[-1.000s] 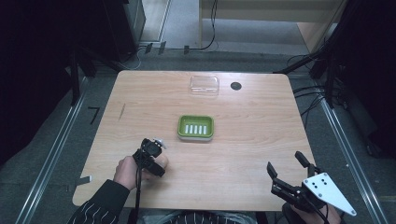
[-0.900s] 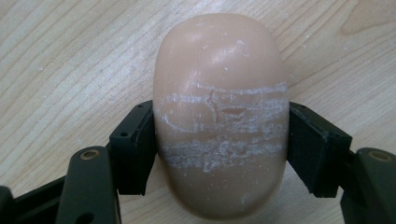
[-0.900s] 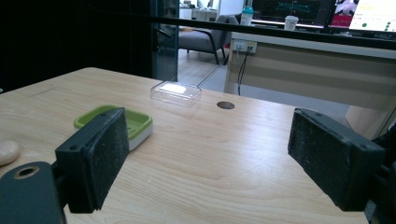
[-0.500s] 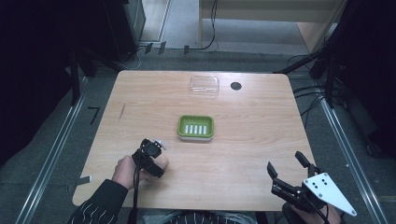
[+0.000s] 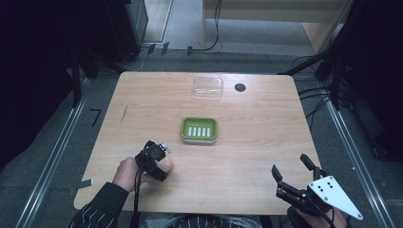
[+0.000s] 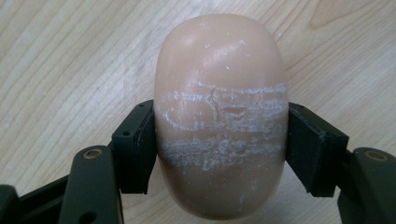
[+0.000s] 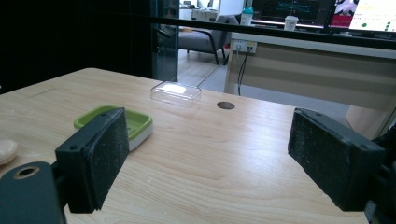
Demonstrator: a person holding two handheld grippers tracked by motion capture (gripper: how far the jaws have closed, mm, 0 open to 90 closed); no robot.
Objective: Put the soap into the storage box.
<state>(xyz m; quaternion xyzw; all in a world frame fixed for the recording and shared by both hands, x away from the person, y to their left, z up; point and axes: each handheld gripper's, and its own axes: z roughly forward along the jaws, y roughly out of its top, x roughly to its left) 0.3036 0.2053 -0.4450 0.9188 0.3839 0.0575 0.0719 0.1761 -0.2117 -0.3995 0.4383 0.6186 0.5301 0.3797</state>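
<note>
Soap bar clamped in left jaws on wooden table; right jaws wide.

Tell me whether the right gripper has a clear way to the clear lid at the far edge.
Probably yes: the right gripper stands open and empty, with bare table between it and the clear lid; the green soap dish sits off to the side.

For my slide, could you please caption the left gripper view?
Left hand-held gripper clamps a peach soap bar above the wooden table.
</note>
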